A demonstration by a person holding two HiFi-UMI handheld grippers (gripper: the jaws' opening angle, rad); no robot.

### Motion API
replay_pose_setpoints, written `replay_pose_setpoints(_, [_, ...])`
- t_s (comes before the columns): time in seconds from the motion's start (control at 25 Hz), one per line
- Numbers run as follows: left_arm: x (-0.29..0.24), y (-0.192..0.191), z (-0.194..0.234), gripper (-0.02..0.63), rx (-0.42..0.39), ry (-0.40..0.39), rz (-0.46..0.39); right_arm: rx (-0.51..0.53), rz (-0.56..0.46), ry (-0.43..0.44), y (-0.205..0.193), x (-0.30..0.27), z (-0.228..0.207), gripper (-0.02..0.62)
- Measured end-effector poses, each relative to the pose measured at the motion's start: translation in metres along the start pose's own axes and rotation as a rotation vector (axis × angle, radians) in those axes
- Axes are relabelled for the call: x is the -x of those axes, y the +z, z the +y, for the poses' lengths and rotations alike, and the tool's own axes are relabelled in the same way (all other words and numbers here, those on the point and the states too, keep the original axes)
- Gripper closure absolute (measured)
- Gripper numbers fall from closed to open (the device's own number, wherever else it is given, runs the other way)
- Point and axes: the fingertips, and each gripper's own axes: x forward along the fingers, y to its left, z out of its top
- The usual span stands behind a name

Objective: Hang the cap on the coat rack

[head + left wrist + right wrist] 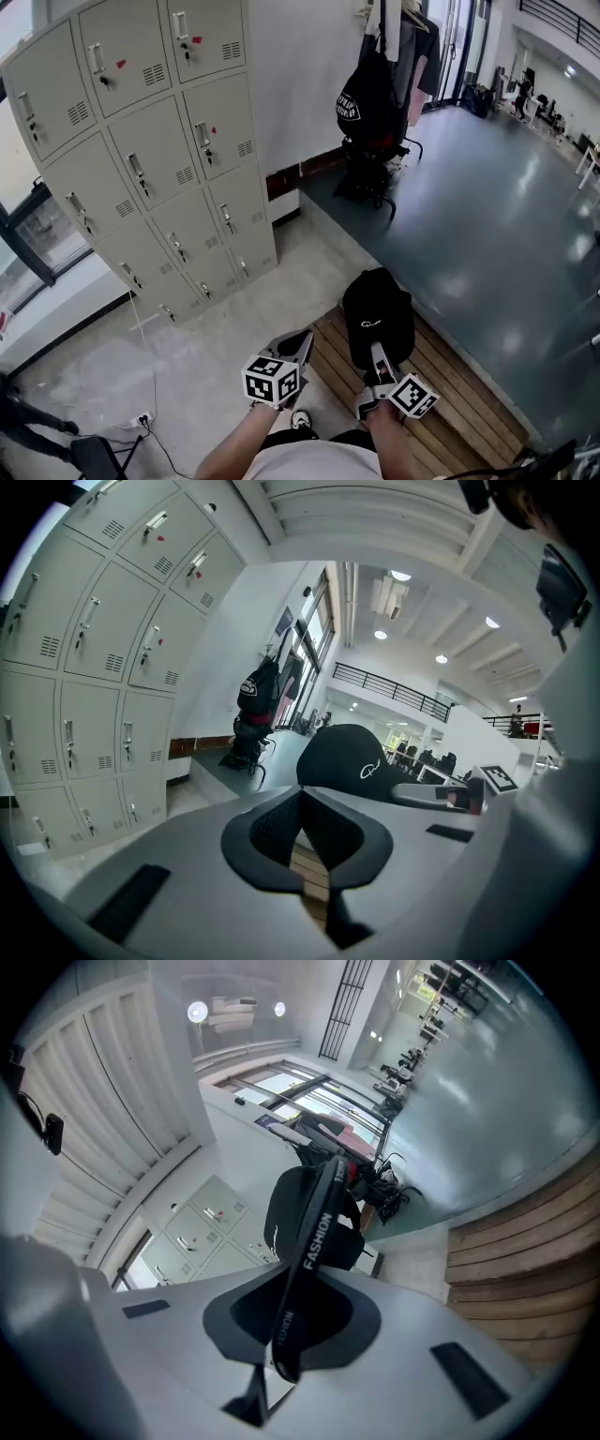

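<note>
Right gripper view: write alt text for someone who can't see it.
The jaws of the right gripper are shut on the black strap, printed FASHION, of a black cap that sits just beyond them. Behind are grey lockers at left, a coat rack with dark bags, and wooden slats at right.

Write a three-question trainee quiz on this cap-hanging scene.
1. Multiple choice: the right gripper grips the cap by A) its brim, B) its strap, C) not at all.
2. True or false: the cap already hangs on the coat rack.
3. Fill in: the left gripper is shut and holds ____.
Key: 1 B; 2 false, the cap is held low over the wooden boards, far from the rack; 3 nothing.
</note>
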Motion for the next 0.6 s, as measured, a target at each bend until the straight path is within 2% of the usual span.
replay_pose_setpoints(0.2, [-0.011, 0.010, 0.026, 0.603, 0.020, -0.011, 0.004, -0.003, -0.003, -0.011, 0.000, -0.020, 0.005, 0.575])
replay_pose_setpoints(0.32, [-0.024, 0.013, 0.032, 0.603, 0.034, -0.020, 0.006, 0.019, -0.006, -0.045, 0.005, -0.024, -0.001, 0.575])
replay_pose_setpoints(0.6, [-0.059, 0.023, 0.043, 0.603, 0.020, -0.053, 0.032, -0.027, -0.036, -0.039, 0.012, -0.057, -0.012, 0.575])
